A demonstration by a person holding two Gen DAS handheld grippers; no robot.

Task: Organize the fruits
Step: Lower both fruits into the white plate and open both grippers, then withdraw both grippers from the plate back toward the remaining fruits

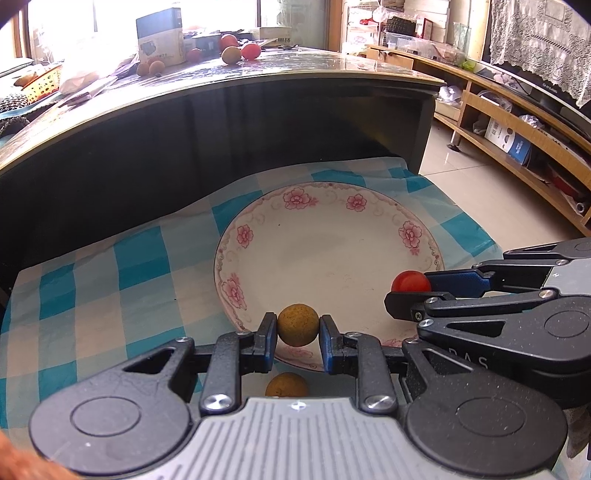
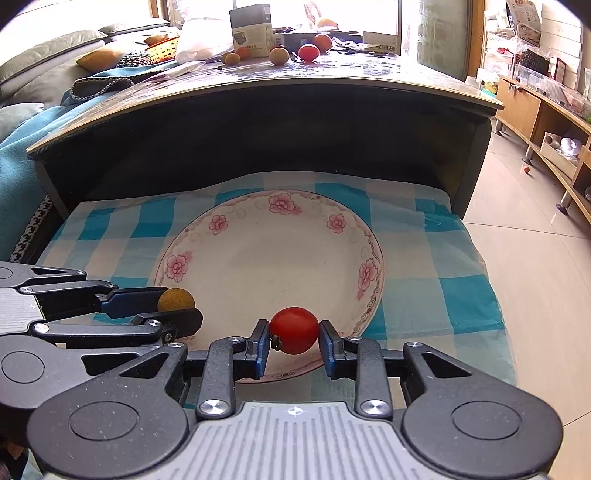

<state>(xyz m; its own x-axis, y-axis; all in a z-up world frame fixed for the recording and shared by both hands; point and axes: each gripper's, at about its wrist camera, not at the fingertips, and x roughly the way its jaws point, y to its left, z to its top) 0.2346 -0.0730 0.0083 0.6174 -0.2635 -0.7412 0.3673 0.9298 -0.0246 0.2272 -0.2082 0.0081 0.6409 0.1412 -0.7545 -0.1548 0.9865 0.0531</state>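
A white plate with pink flowers (image 1: 321,206) (image 2: 236,210) lies on a blue-and-white checked cloth (image 1: 110,280) (image 2: 424,295). My left gripper (image 1: 297,325) (image 2: 181,308) is shut on a round tan fruit (image 1: 297,325) (image 2: 175,298), held over the plate's near left rim. My right gripper (image 2: 294,335) (image 1: 410,286) is shut on a small red tomato (image 2: 294,334) (image 1: 410,281) over the plate's near right rim. A second tan fruit (image 1: 286,384) shows just below the left gripper's fingers; whether it is real or a reflection is unclear.
Behind the cloth stands a dark table (image 1: 258,85) (image 2: 280,85) with several fruits (image 1: 236,51) (image 2: 295,51), a box (image 1: 160,35) and an orange basket (image 1: 40,83) on top. Wooden shelving (image 1: 517,122) (image 2: 546,110) runs along the right, over a tiled floor.
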